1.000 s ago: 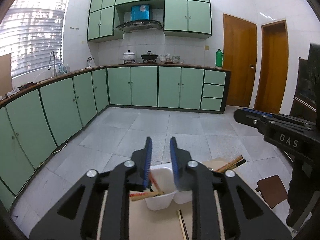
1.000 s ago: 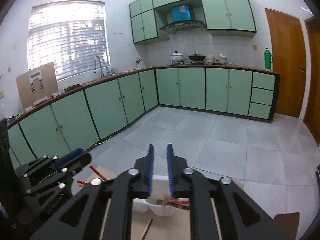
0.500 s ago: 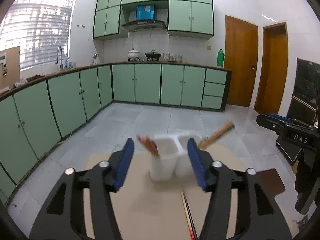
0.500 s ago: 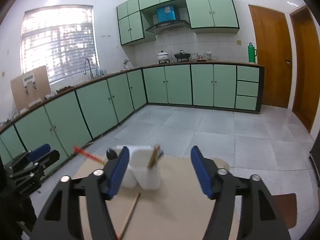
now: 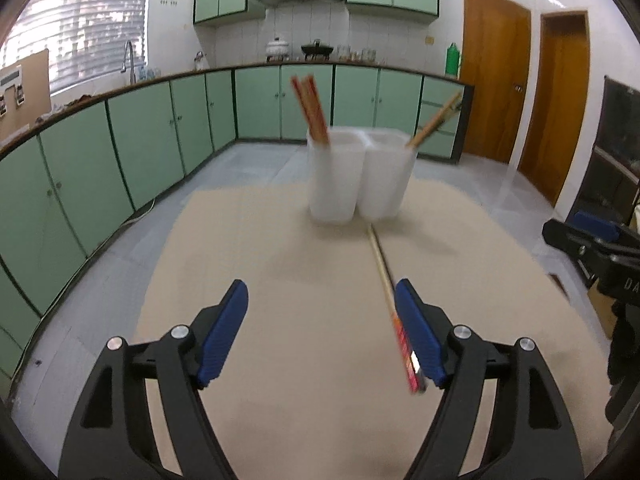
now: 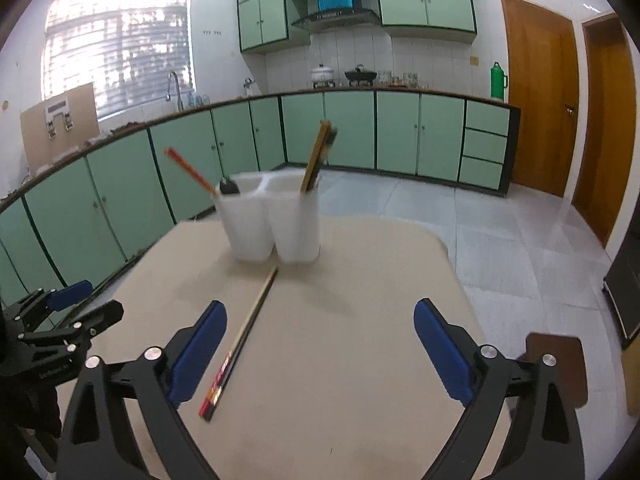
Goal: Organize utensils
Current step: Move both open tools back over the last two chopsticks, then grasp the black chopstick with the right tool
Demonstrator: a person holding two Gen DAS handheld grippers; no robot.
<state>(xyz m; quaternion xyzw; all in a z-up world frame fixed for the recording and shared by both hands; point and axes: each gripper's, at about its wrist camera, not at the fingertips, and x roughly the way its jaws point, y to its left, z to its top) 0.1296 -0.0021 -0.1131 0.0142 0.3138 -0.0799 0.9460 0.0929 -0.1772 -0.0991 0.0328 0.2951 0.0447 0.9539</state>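
A white two-compartment utensil holder (image 5: 360,176) (image 6: 272,220) stands upright toward the far side of the beige table (image 5: 288,280) (image 6: 360,300). Red chopsticks (image 5: 310,108) (image 6: 190,170) lean in its left compartment, and wooden chopsticks (image 5: 434,120) (image 6: 316,156) in the right one. A loose pair of chopsticks (image 5: 384,276) (image 6: 244,328) lies flat on the table in front of the holder. My left gripper (image 5: 320,304) hovers low over the table, jaws opening, nothing between them; the loose pair runs under its right finger. My right gripper (image 6: 320,324) is also opening and empty, with the pair beside its left finger.
Green kitchen cabinets (image 5: 120,148) line the left and back walls. Two wooden doors (image 6: 540,100) stand at the right. A brown stool seat (image 6: 556,360) sits low beside the table's right edge. Each gripper shows at the edge of the other's view.
Both grippers have swung from nearly shut to wide apart and dropped down and back toward the table. The holder now stands farther ahead, and the loose chopsticks have come into view.
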